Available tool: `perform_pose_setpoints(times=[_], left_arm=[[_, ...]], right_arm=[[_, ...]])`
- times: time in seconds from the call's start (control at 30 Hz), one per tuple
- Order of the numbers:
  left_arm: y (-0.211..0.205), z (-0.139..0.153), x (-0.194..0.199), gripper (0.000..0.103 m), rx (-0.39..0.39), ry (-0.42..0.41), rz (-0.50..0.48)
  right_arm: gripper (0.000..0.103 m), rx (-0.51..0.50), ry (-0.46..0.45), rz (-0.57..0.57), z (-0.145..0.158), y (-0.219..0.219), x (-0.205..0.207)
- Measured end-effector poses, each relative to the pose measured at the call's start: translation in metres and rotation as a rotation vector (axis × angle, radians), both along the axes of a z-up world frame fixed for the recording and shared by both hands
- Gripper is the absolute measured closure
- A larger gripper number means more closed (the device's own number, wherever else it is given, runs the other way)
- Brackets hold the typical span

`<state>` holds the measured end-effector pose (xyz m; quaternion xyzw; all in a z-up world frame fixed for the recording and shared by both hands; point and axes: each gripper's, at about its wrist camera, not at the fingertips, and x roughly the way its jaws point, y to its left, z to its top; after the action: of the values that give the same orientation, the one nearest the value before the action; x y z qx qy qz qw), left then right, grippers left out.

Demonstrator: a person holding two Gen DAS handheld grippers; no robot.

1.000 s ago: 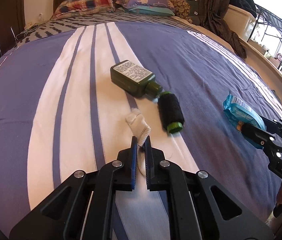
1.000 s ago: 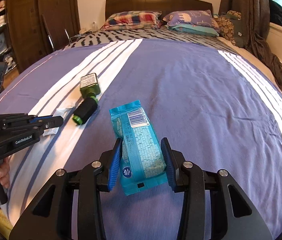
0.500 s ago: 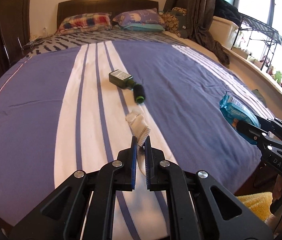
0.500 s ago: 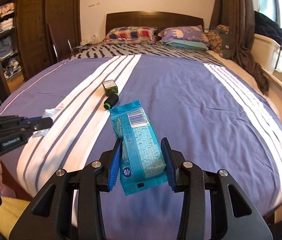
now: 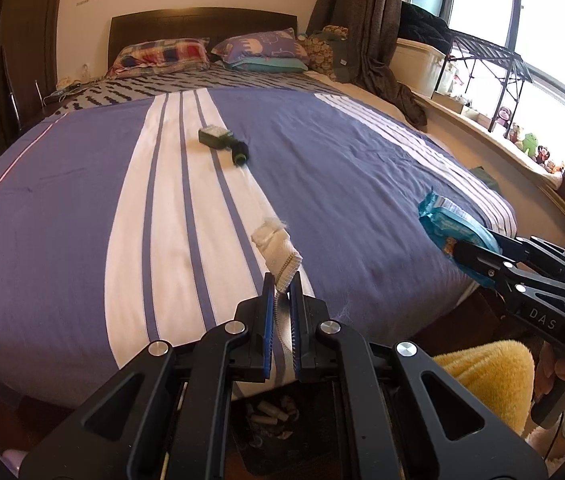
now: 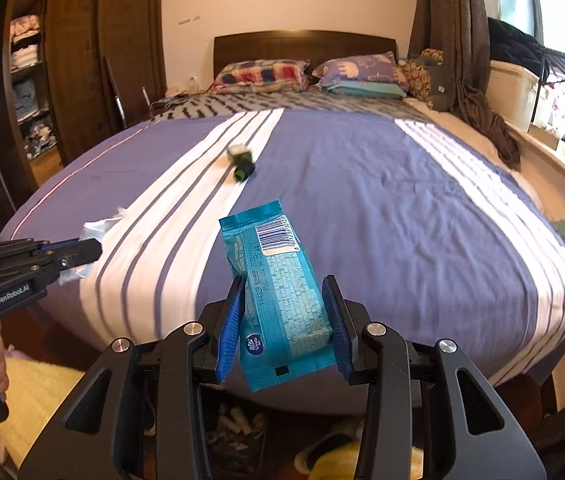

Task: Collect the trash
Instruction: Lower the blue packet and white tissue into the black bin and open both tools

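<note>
Two pieces of trash are held clear of the purple-and-white striped bedspread (image 5: 362,168), one in each claw. A crumpled white gauze-like scrap with a ribbed edge (image 5: 278,250) is pinched between the nearly closed fingers of the left gripper (image 5: 282,292), its loose end standing up above the fingertips. A flat turquoise plastic snack wrapper with a barcode (image 6: 278,292) is clamped across its width by the right gripper (image 6: 285,312), whose blue pads are pressed against both long edges.

A dark green glass bottle with a white label (image 5: 215,137) and a black cylindrical spool with a green end (image 5: 239,152) are left lying together on the white stripe, well apart from both grippers, so the collection is judged to be only partly done.

Both grippers appear to be held out past the foot of the bed, above a dark floor area where small pale scraps (image 5: 270,412) are seen; whether a bin stands there cannot be told. The step in hand is judged to be carrying to a drop point. Grip pressure is best kept steady, since the gauze is limp and lightly caught and could slip. Release should be made only once each claw is directly over the receptacle, one side at a time, with the wrapper let go low so it is not carried aside.
</note>
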<state>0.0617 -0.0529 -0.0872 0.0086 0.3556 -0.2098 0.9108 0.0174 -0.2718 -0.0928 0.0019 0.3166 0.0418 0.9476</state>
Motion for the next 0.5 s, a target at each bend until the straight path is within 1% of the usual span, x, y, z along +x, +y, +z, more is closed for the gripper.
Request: perform_pose_setpoints(times=[0.23, 0.37, 0.5], left_arm=[[0.004, -0.038, -0.032, 0.097, 0.007, 0.053, -0.015], [0.009, -0.064, -0.042, 0.097, 0.008, 0.099, -0.011], [0.015, -0.086, -0.048, 0.097, 0.002, 0.141, 0.005]], right_arm=[[0.063, 0.002, 0.067, 0.036, -0.034, 0.017, -0.023], [0.063, -0.007, 0.104, 0.054, -0.053, 0.026, -0.029], [0.063, -0.002, 0.161, 0.072, -0.079, 0.033, -0.031]])
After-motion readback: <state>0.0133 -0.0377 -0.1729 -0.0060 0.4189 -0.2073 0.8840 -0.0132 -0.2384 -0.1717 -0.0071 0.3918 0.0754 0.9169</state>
